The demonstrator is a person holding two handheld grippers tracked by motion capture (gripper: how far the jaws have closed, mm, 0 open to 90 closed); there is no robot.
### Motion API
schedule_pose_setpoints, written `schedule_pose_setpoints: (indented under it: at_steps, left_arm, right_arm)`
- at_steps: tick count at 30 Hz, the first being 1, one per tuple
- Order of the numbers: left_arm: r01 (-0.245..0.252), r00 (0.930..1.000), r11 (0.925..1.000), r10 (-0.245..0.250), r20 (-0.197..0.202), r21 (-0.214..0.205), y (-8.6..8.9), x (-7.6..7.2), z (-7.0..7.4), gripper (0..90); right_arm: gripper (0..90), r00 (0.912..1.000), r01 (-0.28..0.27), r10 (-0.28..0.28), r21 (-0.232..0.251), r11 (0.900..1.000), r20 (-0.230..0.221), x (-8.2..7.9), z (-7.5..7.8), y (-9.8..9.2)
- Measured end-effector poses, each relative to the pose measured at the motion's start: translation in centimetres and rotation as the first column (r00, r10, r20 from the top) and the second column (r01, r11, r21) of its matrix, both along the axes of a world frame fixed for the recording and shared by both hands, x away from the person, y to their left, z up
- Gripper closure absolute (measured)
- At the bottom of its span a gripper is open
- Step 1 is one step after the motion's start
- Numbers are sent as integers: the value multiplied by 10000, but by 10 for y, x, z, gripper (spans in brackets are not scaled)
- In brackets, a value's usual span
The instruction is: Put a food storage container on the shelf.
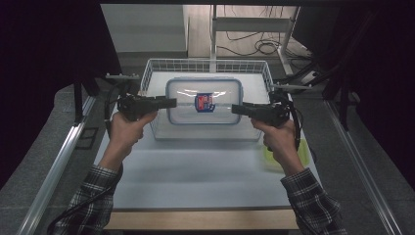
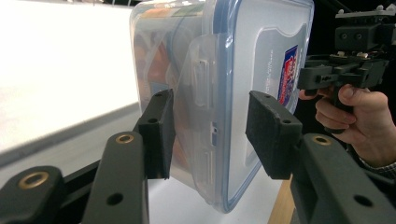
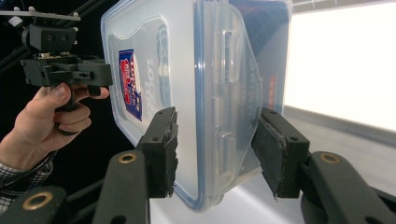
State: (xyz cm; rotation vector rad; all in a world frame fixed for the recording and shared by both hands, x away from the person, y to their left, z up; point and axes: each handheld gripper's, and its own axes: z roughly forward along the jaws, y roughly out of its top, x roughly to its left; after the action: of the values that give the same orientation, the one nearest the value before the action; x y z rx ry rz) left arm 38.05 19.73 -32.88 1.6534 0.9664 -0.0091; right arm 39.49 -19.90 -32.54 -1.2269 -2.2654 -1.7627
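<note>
I had the box (image 1: 204,102) up off the desk (image 1: 195,176), held level between both tongs over the wire basket (image 1: 205,66): my left tongs (image 1: 169,103) clamped its 9 o'clock end and my right tongs (image 1: 238,108) its 3 o'clock end, each pair of pads squeezing across the side latch (image 2: 205,88). So the pick-up was done, I judged; what was left was to carry the box clear and set it down, and I could not tell whether that meant in the basket or out on the desk. Its lid (image 3: 154,70) sat shut, with a red-and-blue label (image 1: 205,102) on top. The basket rim stood close under the box on all sides and could have snagged it. A yellow-green tub (image 1: 305,154) sat at 4 o'clock, by my right hand (image 1: 279,139).
</note>
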Motion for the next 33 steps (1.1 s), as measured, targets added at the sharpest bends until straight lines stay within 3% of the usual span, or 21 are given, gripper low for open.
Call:
schedule_pose_setpoints:
  at_steps: [6, 12, 19, 25, 33]
  left_arm:
    - [-96, 9999, 9998, 98, 89, -196, 2, 15, 12, 528]
    - [-269, 9996, 9989, 271, 68, -378, 3, 33, 17, 528]
    - [-456, 9988, 9971, 444, -205, -614, 1, 52, 10, 526]
    - [-475, 9986, 9965, 456, -285, -689, -3, 61, 2, 521]
    - [-550, 9984, 9963, 560, 123, -660, -4, 64, 0, 508]
  right_arm:
    - [511, 9999, 96, -96, 94, 9999, 27, 13, 11, 2]
    - [510, 9996, 222, -216, 369, 9991, -153, 30, 13, 3]
    - [508, 9980, 517, -501, 435, 9977, -376, 50, 10, 2]
    - [503, 9969, 704, -687, 420, 9966, -389, 57, 7, 0]
    - [494, 9952, 861, -840, 430, 9954, -499, 61, 5, 0]
